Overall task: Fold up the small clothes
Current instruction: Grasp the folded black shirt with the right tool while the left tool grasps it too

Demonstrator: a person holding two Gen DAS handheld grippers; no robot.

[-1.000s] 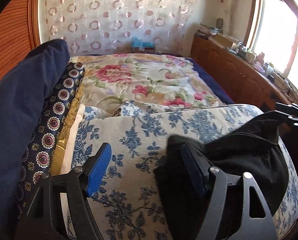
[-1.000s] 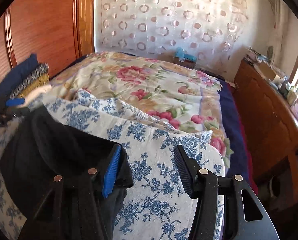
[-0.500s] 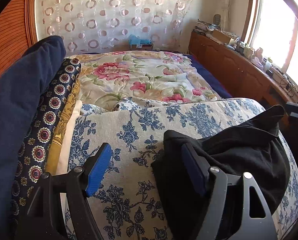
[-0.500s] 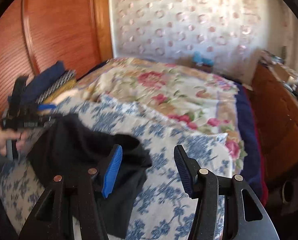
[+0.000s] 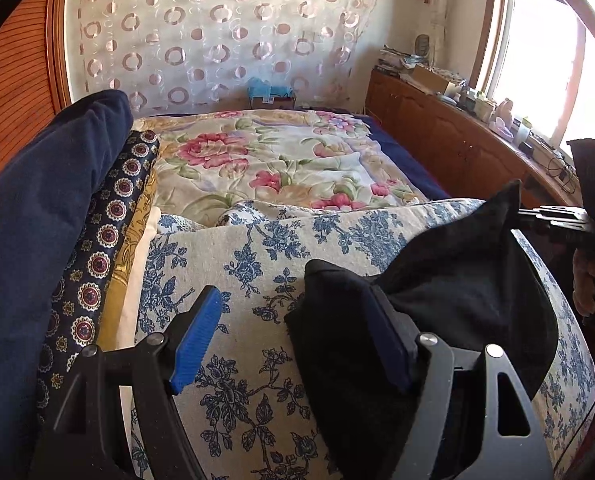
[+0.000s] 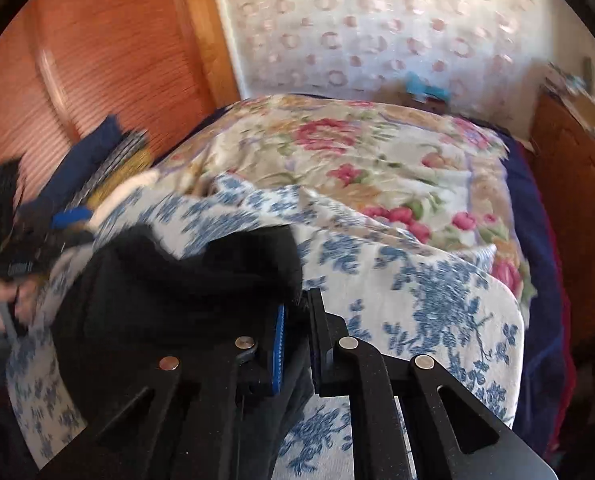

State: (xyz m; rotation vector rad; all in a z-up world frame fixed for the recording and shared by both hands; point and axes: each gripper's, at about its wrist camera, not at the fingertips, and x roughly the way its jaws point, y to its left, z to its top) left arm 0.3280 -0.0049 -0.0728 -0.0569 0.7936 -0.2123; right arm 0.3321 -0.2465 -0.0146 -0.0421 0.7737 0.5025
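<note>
A small black garment [image 5: 449, 292] lies on a blue-flowered white cushion [image 5: 257, 264]. In the left wrist view my left gripper [image 5: 293, 340] is open, its right finger resting on the garment's left corner and its left blue pad [image 5: 197, 336] over bare cushion. My right gripper [image 6: 299, 340] is shut on the garment's right edge [image 6: 217, 280], lifting it slightly. It also shows at the right of the left wrist view [image 5: 557, 216], pulling a corner of the cloth up.
A stack of folded cloths [image 5: 57, 216], navy, patterned and yellow, lies left of the cushion. A floral quilt [image 5: 281, 160] covers the bed beyond. A wooden cabinet [image 5: 457, 136] with clutter runs along the right under a window.
My right gripper has closed on the garment's right edge and swung left, blurring its view. The cloth corner has risen. My left gripper stays open in place.
</note>
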